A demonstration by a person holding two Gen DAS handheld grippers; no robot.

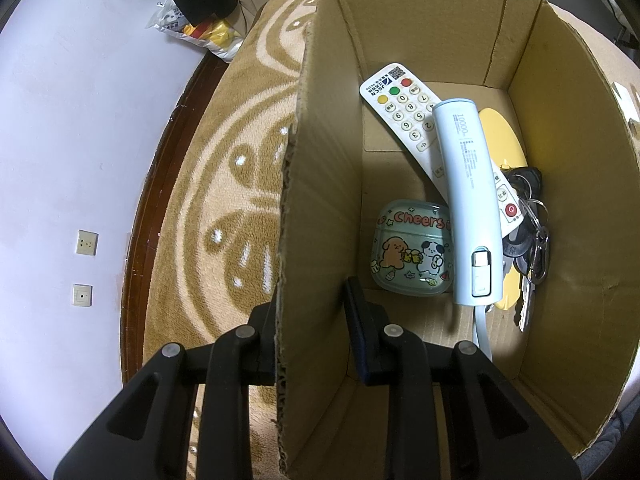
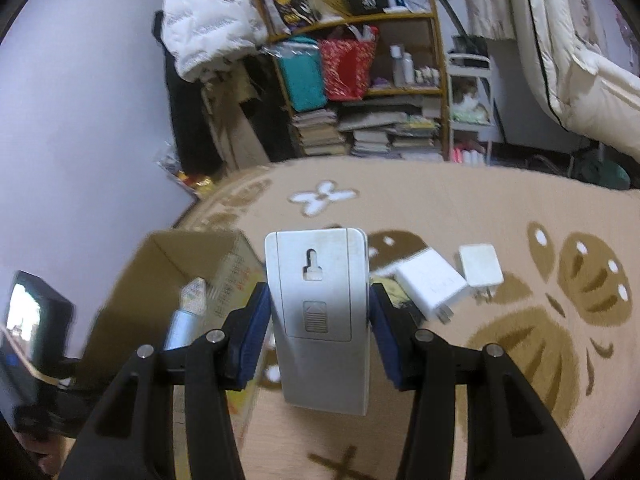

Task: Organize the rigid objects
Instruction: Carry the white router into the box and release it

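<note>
1. The left gripper [image 1: 312,328] is clamped on the near left wall of the cardboard box [image 1: 320,184], one finger outside and one inside, so the box is steadied on the patterned blanket [image 1: 224,184].
2. Inside the box, a white TV remote [image 1: 404,112] is seen lying diagonally, with a pale blue power bank [image 1: 468,200] resting across it; an earbud case [image 1: 412,248] printed with cartoon dogs lies near the left wall, and a bunch of keys [image 1: 528,232] and a yellow flat thing [image 1: 500,132] are piled against the right wall.
3. The right gripper [image 2: 318,320] is closed on a white remote [image 2: 320,312], seen from its back with the battery cover and hanging slot facing the camera; the pads are pressed on its two long edges about midway along its length.
4. The white remote is held above the blanket, just right of the box, which appears blurred at the near left of the right wrist view.
5. Two white chargers [image 2: 432,284] [image 2: 480,266] are left on the blanket, to the right and beyond the held remote.
6. The held remote is judged to be light, stiff and smooth plastic; slipping is likely if it is tilted, so the grip across the long edges near the middle is judged sound.
7. The chargers are judged small, hard and slippery; they are best taken across their flat sides, clear of the prongs.
</note>
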